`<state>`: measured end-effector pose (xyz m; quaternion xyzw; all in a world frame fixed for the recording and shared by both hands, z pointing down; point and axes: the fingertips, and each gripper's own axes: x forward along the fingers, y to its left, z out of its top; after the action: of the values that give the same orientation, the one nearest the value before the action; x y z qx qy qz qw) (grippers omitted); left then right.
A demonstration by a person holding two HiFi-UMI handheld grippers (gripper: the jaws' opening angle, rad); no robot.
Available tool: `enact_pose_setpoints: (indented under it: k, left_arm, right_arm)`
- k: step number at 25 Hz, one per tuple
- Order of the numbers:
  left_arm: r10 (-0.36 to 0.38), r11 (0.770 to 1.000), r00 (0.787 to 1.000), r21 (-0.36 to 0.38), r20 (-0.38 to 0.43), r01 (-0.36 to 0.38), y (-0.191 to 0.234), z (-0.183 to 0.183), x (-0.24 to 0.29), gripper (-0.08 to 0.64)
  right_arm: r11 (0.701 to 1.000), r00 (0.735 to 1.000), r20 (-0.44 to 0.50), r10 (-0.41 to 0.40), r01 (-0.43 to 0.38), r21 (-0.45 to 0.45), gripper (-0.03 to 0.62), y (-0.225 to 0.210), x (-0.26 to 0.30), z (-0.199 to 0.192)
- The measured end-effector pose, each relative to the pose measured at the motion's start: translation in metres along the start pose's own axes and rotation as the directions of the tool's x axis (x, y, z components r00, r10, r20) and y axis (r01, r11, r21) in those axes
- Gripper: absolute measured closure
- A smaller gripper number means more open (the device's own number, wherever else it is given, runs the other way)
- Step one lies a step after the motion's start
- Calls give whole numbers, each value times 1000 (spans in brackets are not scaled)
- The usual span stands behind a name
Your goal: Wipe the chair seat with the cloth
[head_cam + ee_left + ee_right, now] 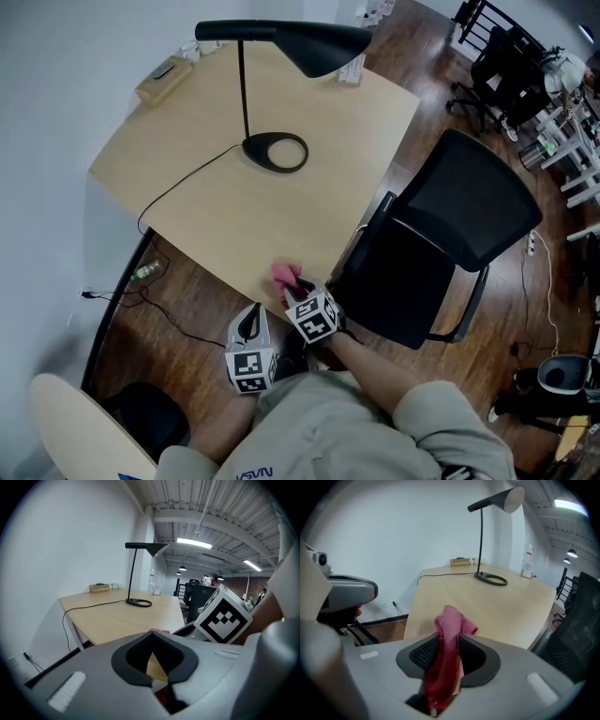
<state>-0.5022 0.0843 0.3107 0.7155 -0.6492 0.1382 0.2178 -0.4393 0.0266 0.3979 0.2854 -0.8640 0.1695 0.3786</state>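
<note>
In the head view, low down by the near edge of the table [309,216]: left gripper [251,317] and right gripper [294,294] side by side, with a pink cloth [286,275] poking out in front of the right one, at the table edge. Just to the right, a black chair [441,234], its seat [403,291] apart from the cloth. Farther back on the table, a black lamp [277,150]. In the left gripper view: jaws pressed together, nothing between them, pointing over the table toward the lamp. In the right gripper view: jaws pinching the cloth, cloth standing up between them and hanging down behind, table beyond.
</note>
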Motion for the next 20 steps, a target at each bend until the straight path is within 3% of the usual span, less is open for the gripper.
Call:
enact_pose_setpoints:
  k: [2, 7, 11, 14, 20]
  left_arm:
    - [-30, 1000, 999, 4, 14, 30, -4, 10, 4, 555]
    - [-92, 995, 994, 38, 56, 90, -19, 38, 6, 555]
    - [-195, 979, 979, 72, 57, 191, -51, 47, 11, 555]
    - [-292, 953, 955, 95, 45, 287, -82, 53, 9, 555]
    - [-453, 888, 890, 111, 44, 446, -161, 69, -6, 555]
  right_arm:
    - [1000, 1000, 23, -3, 2, 7, 453, -4, -11, 6]
    - [999, 996, 80, -47, 46, 18, 452, -12, -54, 18]
    - [988, 977, 160, -143, 132, 75, 473, -32, -102, 19]
    - [968, 943, 228, -244, 222, 119, 579, -45, -143, 17]
    - [898, 850, 309, -427, 360, 252, 588, -65, -238, -14]
